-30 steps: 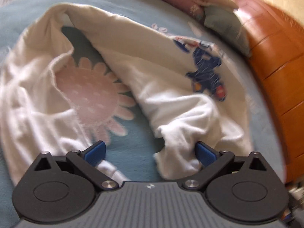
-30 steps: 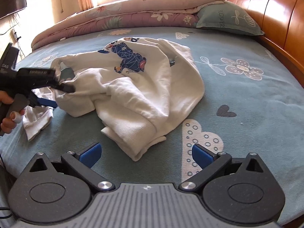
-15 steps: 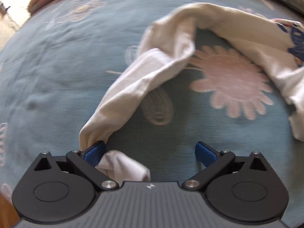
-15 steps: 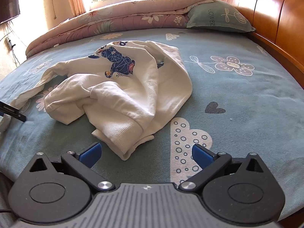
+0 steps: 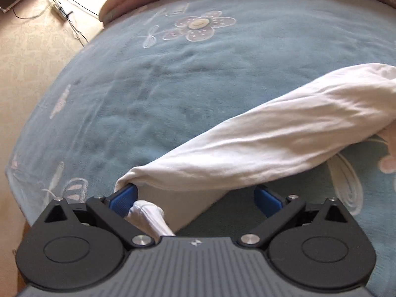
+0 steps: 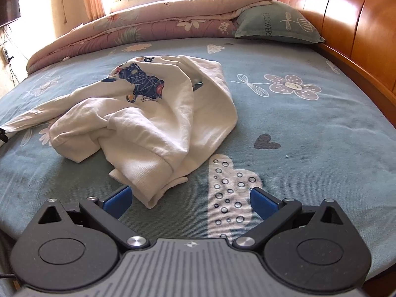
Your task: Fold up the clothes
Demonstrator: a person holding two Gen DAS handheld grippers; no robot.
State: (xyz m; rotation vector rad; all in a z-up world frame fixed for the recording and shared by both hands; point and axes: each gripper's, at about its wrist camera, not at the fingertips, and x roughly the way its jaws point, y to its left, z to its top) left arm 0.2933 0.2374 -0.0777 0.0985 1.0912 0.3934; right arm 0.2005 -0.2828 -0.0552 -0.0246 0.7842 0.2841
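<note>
A cream sweatshirt (image 6: 153, 113) with a dark blue print lies crumpled in the middle of the bed. One sleeve (image 5: 259, 138) is pulled out straight toward the left bed edge. Its end is hooked over the left finger of my left gripper (image 5: 195, 195), and the ribbed cuff (image 5: 148, 214) hangs inside the jaws, which stand wide apart. My right gripper (image 6: 190, 195) is open and low over the sheet. The sweatshirt's ribbed hem (image 6: 151, 185) lies just in front of it, beside its left finger.
The blue flowered bedsheet (image 6: 309, 136) covers the bed. A folded pink quilt (image 6: 148, 27) and a green pillow (image 6: 274, 24) lie at the far end. A wooden headboard (image 6: 358, 37) runs along the right. The floor with cables (image 5: 37, 37) lies past the left edge.
My left gripper has swung left toward the bed edge, dragging the sleeve out straight. The right gripper has moved closer to the sweatshirt's hem.
</note>
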